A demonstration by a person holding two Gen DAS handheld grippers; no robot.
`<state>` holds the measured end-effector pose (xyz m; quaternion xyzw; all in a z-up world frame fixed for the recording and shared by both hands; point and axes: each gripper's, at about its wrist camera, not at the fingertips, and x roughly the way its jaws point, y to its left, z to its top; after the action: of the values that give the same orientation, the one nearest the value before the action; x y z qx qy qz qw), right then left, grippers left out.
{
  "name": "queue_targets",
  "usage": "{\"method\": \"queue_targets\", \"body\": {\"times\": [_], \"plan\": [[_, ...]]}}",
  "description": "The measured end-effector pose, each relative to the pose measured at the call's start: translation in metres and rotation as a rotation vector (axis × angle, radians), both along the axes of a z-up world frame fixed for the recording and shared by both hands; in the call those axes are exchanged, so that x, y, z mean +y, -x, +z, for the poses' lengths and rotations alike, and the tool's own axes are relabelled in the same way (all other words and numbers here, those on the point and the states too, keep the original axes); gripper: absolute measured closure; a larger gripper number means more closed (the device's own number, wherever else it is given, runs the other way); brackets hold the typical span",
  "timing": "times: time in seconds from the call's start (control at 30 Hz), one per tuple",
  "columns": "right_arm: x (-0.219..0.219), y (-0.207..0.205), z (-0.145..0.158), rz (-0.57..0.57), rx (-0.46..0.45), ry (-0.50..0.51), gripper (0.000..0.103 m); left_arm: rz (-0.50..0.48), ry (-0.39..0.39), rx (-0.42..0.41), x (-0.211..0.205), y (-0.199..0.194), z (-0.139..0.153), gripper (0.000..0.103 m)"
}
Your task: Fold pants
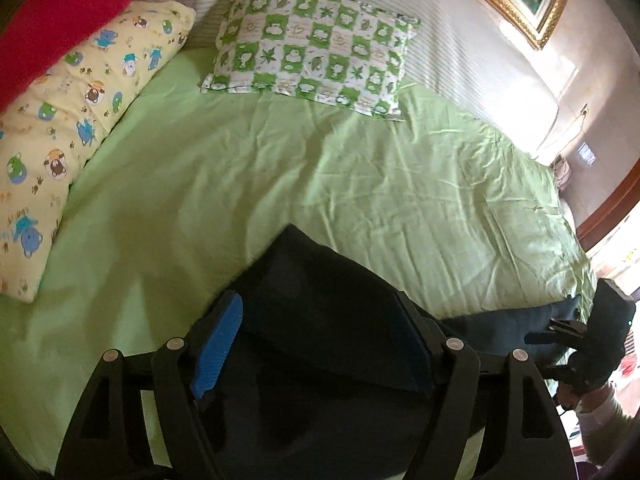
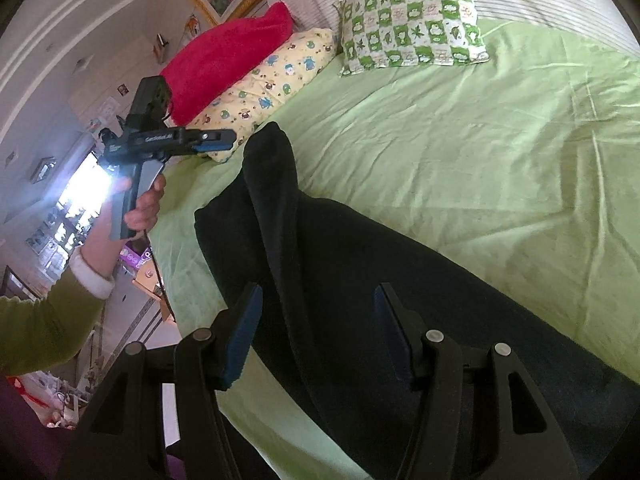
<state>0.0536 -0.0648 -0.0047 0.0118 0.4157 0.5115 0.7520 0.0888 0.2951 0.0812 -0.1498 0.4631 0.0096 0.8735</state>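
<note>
- The dark navy fleece-looking pants (image 2: pixel 360 272) are lying on the light green bedsheet (image 2: pixel 460 152), running from the lower right of the right wrist view up to a bunched end near the middle, with one raised ridge of fabric along the left side.
- In the left wrist view, the pants fill the lower middle, right under my left gripper (image 1: pixel 320 340).
- My left gripper's fingers are spread apart with the dark cloth between them, but I can't tell if either pad actually touches it. Not clamped, anyway.
- My right gripper (image 2: pixel 316 328) is spread wide too, above the cloth, gripping nothing.
- Progress, my guess: pretty early. The pants look roughly doubled lengthwise but lumpy, so smoothing and the crosswise folds are left to do.
- Further out: a green-and-white checked pillow (image 2: pixel 412 20), a yellow cartoon-animal pillow (image 2: pixel 272 80) and a red fuzzy blanket (image 2: pixel 224 60) sit toward the top of the frame, well apart from the pants.
</note>
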Motion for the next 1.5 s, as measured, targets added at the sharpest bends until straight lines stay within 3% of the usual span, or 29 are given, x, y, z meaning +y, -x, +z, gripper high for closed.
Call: {"method": "queue_targets", "body": {"times": [0.5,0.6,0.67,0.7,0.73,0.77,0.8,1.17,1.5], "plan": [[0.040,-0.018,-0.016,0.072,0.077,0.027,0.043,-0.093,0.112,0.127,0.034,-0.061,-0.039,0.027],[0.050,-0.015,-0.018,0.091,0.080,0.017,0.044,-0.131,0.092,0.109,0.022,-0.056,-0.038,0.041],[0.057,-0.011,-0.019,0.102,0.063,0.030,0.048,-0.133,0.030,0.095,0.014,-0.052,-0.035,0.052],[0.060,-0.010,-0.020,0.108,0.062,0.036,0.061,-0.133,0.009,0.091,0.011,-0.049,-0.035,0.056],[0.065,-0.008,-0.023,0.121,0.071,0.043,0.067,-0.134,-0.002,0.087,0.010,-0.046,-0.034,0.073],[0.068,-0.008,-0.024,0.128,0.074,0.048,0.082,-0.133,-0.006,0.086,0.010,-0.044,-0.033,0.089],[0.072,-0.005,-0.026,0.137,0.069,0.057,0.094,-0.129,-0.013,0.084,0.010,-0.041,-0.032,0.092],[0.073,0.043,0.007,0.196,-0.114,0.028,0.097,-0.117,-0.030,-0.026,-0.004,0.029,-0.002,0.098],[0.076,0.069,-0.009,0.243,-0.161,0.102,0.097,-0.053,0.042,-0.052,-0.014,0.086,-0.016,0.098]]}}
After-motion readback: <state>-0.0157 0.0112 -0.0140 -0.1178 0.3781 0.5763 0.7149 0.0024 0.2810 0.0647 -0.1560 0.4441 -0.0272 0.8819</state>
